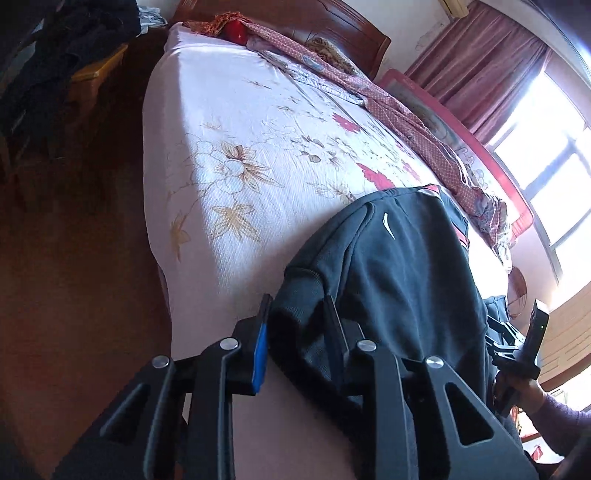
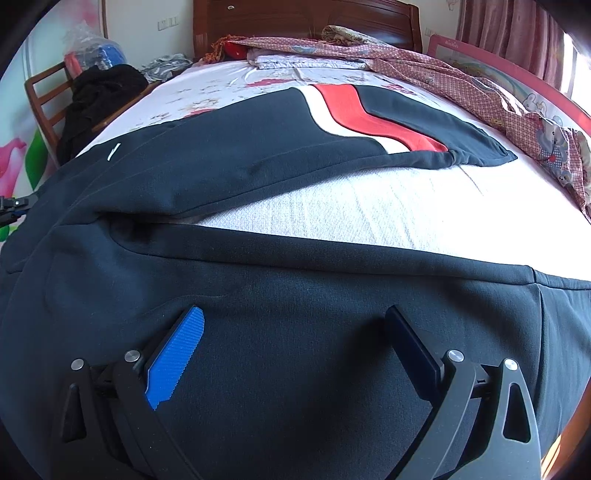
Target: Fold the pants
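Note:
Dark navy pants (image 2: 258, 155) with a red and white stripe (image 2: 354, 114) lie on the floral bed sheet (image 1: 240, 147); the legs are spread apart and the near leg drapes over the bed's foot edge. My left gripper (image 1: 299, 314) is part closed with the bunched waistband corner (image 1: 295, 325) of the pants (image 1: 399, 266) between its fingers. My right gripper (image 2: 295, 328) is wide open over the near leg (image 2: 295, 295), blue pad (image 2: 173, 362) on the left, nothing between the fingers. The right gripper also shows in the left wrist view (image 1: 524, 343).
A pink patterned blanket (image 2: 480, 85) lies crumpled along the bed's right side, by a red-framed board (image 2: 517, 81). A wooden headboard (image 2: 306, 18) stands behind. A chair with dark clothes (image 2: 99, 96) stands left of the bed. Wooden floor (image 1: 74, 258) lies left.

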